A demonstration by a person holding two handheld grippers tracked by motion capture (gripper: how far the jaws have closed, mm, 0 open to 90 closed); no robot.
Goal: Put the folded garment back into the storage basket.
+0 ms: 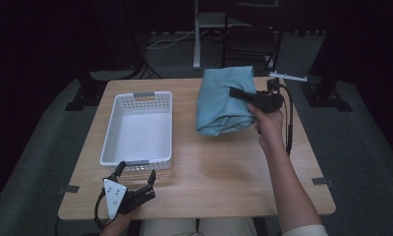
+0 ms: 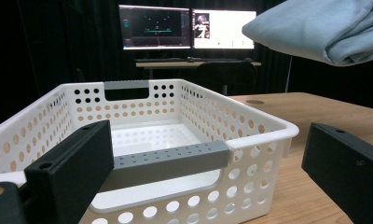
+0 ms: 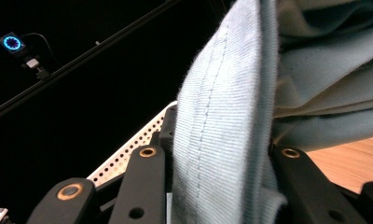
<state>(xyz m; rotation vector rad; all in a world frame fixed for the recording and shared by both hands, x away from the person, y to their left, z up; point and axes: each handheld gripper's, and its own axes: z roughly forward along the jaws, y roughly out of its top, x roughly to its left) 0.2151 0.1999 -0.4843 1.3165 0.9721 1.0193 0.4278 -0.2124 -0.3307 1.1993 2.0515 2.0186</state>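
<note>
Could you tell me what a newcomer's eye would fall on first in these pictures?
Most striking is the folded teal cloth on the far right part of the wooden table, pinched in the right gripper. Next comes the empty white perforated basket at the table's left. The left gripper sits just in front of it with its fingers spread.

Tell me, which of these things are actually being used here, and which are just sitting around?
In use, it seems:
right gripper, clamped on the blue cloth
white basket
left gripper, open near the basket

Just around:
chair behind the table
monitors
</note>
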